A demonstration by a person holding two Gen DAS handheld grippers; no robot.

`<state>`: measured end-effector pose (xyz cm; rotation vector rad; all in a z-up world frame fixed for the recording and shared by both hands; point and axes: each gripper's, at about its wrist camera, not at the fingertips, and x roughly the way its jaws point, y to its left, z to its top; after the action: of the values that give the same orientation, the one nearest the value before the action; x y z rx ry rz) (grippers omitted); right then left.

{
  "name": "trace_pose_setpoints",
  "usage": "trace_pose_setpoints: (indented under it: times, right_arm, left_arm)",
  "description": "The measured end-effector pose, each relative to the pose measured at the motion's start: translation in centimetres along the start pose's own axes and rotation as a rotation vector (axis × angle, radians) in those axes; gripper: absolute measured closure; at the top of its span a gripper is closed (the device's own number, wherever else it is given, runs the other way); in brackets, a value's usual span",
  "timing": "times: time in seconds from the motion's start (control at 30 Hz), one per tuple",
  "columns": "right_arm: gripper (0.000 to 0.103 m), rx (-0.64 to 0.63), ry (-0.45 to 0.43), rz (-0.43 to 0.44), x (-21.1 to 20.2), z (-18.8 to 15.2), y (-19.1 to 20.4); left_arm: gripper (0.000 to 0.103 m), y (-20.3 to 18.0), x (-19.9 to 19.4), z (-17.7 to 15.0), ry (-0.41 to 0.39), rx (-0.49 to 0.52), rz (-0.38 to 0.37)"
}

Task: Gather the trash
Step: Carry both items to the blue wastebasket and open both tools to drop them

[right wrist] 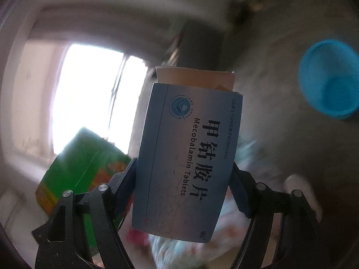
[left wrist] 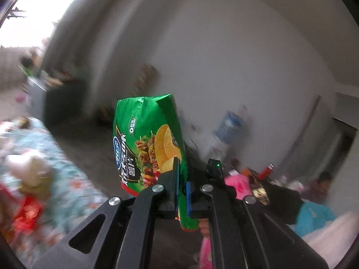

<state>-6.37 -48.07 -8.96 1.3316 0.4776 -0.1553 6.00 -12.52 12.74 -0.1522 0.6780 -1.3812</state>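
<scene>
A green potato-chip bag [left wrist: 145, 139] stands upright in the air, its torn top edge upward. My left gripper [left wrist: 182, 179] is shut on the bag's lower right edge. In the right wrist view a pale blue medicine box [right wrist: 188, 157] printed "Mecobalamin Tablets" sits lengthwise between the fingers, its tan end flap [right wrist: 195, 77] open at the far end. My right gripper [right wrist: 184, 165] is shut on it, both pads pressing on its long sides. The chip bag [right wrist: 78, 163] shows blurred at lower left. A round blue bin [right wrist: 329, 78] stands on the floor at upper right.
A bed with a floral cover [left wrist: 44, 145] and a plush toy [left wrist: 29, 170] lies at left. A dark cabinet [left wrist: 62, 98] stands behind it, a blue water jug [left wrist: 228, 125] by the wall. Pink bags [left wrist: 237, 181] and clutter lie at lower right, near a blurred person [left wrist: 320, 183]. A bright window [right wrist: 89, 94] fills the left.
</scene>
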Motion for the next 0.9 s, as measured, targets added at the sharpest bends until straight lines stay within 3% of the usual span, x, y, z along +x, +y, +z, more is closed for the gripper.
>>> trace_pose_setpoints:
  times: [0.13, 0.3, 0.47, 0.53, 0.6, 0.67, 0.77, 0.9]
  right_arm:
    - [0.032, 0.162, -0.126, -0.047, -1.3, 3.4, -6.2]
    - [0.032, 0.353, -0.175, -0.059, 0.0, 6.4, -13.8]
    - [0.032, 0.466, -0.174, -0.086, 3.9, 9.9, -19.0]
    - [0.031, 0.5, -0.173, -0.087, 4.3, 11.4, -20.5]
    - [0.027, 0.527, -0.184, -0.102, 5.4, 13.5, -22.5]
    - [0.018, 0.535, -0.198, -0.137, 5.5, 14.7, -23.3]
    - [0.015, 0.59, -0.179, -0.203, 6.8, 15.1, -25.9]
    - [0.015, 0.628, -0.164, -0.242, 7.7, 15.4, -26.9]
  left_arm:
    - [0.099, 1.4, 12.6, 2.5, 0.249, -0.069, -0.043]
    - [0.099, 4.0, 27.8, 1.9, 0.508, -0.113, -0.043]
    - [0.098, 7.1, 38.9, -1.3, 0.637, -0.175, 0.004]
    - [0.098, 8.9, 42.7, -2.6, 0.671, -0.192, 0.07]
    - [0.092, 10.1, 45.8, -4.0, 0.702, -0.203, 0.126]
    - [0.063, 11.5, 48.7, -5.7, 0.778, -0.231, 0.192]
    - [0.052, 13.2, 49.8, -6.7, 0.789, -0.264, 0.268]
    - [0.045, 11.7, 49.0, -6.3, 0.757, -0.27, 0.226]
